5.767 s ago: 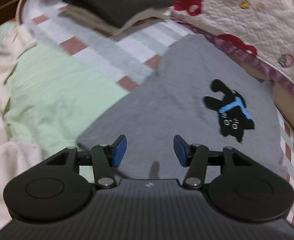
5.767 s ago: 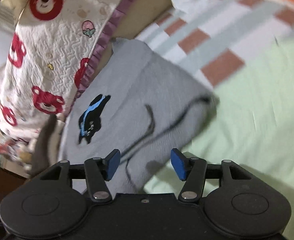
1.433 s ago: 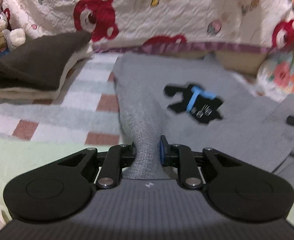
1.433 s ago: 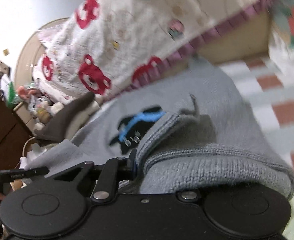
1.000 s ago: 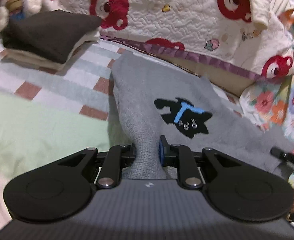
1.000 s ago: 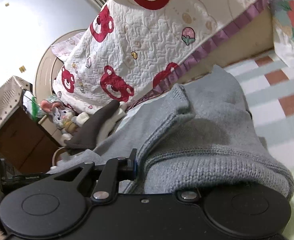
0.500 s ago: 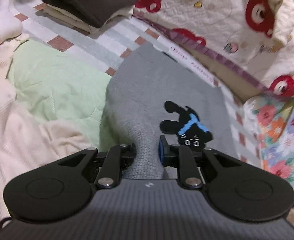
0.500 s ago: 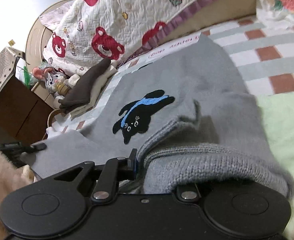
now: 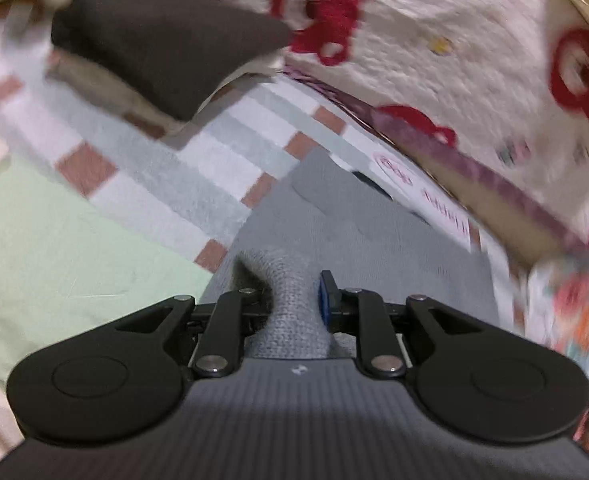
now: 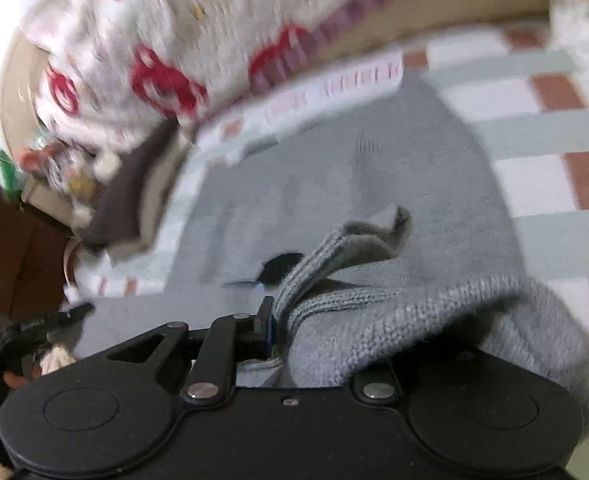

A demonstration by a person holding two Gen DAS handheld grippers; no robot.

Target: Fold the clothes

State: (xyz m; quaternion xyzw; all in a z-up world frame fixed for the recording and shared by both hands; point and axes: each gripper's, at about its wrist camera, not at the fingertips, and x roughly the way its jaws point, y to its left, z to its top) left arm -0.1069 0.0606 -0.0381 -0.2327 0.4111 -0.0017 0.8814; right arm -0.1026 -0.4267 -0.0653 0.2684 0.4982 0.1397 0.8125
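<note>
Both wrist views look steeply down along their fingers, close over the bed point(image 9: 146, 196). Each faces its far edge; both share the grey sweater point(image 9: 378, 236) and bear quilt point(image 9: 434, 60).

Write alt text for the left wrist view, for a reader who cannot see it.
The left gripper is shut on a bunched fold of a grey knit sweater lying on a checked bedsheet. Behind, blurred, are a stack of folded dark clothes and a white quilt with red bears.
</note>
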